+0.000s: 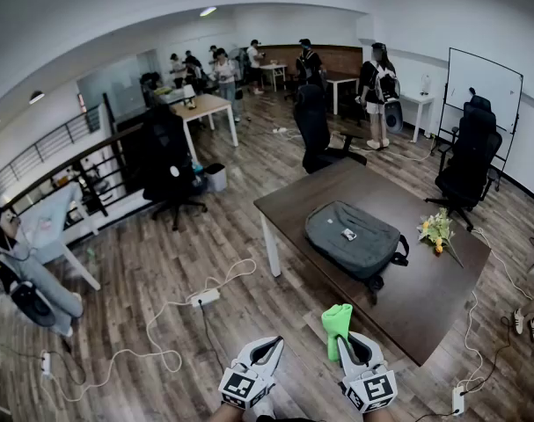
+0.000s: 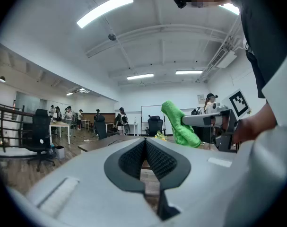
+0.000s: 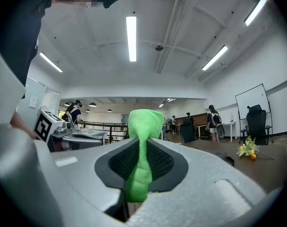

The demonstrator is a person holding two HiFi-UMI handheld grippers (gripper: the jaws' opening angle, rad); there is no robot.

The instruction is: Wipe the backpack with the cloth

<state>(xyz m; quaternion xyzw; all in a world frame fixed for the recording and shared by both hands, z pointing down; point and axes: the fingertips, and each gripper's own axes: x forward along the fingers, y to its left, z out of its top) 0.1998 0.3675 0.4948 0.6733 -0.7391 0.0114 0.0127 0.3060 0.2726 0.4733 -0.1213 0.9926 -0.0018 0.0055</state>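
Cloth (image 3: 142,141) is soft, light and limp, so it will likely bunch and flop rather than push back. Your right claw (image 1: 353,348) is clamped on it near the middle, with a green tuft standing above the tips, and that hold looks fit for wiping. The backpack (image 1: 350,238) lies flat on the surface (image 1: 425,310), at about 12 o'clock from the right claw and well apart from it. It looks like soft grey fabric that may sag or slide under pressure. Your left claw (image 1: 265,350), at 9 o'clock of the right one, is closed on nothing.
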